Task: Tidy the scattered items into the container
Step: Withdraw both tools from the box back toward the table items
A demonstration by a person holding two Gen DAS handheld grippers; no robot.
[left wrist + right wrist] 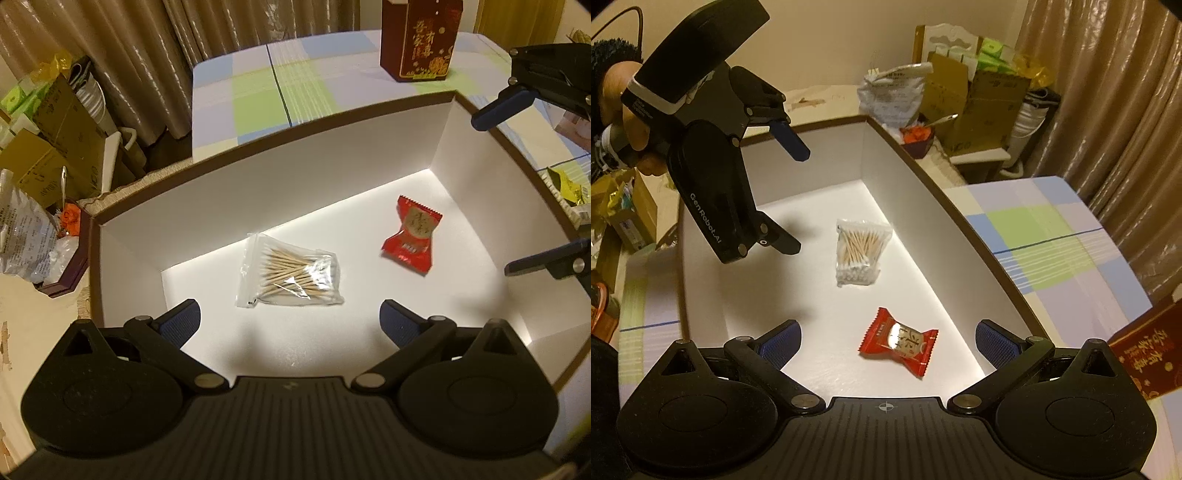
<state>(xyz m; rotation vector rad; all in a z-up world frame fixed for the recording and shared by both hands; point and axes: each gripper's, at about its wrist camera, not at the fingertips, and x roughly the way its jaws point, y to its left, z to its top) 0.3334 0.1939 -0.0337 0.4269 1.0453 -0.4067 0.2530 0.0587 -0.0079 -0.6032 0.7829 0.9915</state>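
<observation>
With the swab bag [291, 277] and red candy [410, 236] already lying in the box [332, 122], both grippers, left [290, 317] and right [888, 345], hang empty with fingers wide, so lift clear of the walls before seeking leftovers.

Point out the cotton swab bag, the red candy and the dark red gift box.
cotton swab bag [291, 275], left wrist view, on the wooden sticks at mid-bag.
red candy [899, 341], right wrist view, on the centre label of the wrapper.
dark red gift box [419, 40], left wrist view, on its front face.
</observation>
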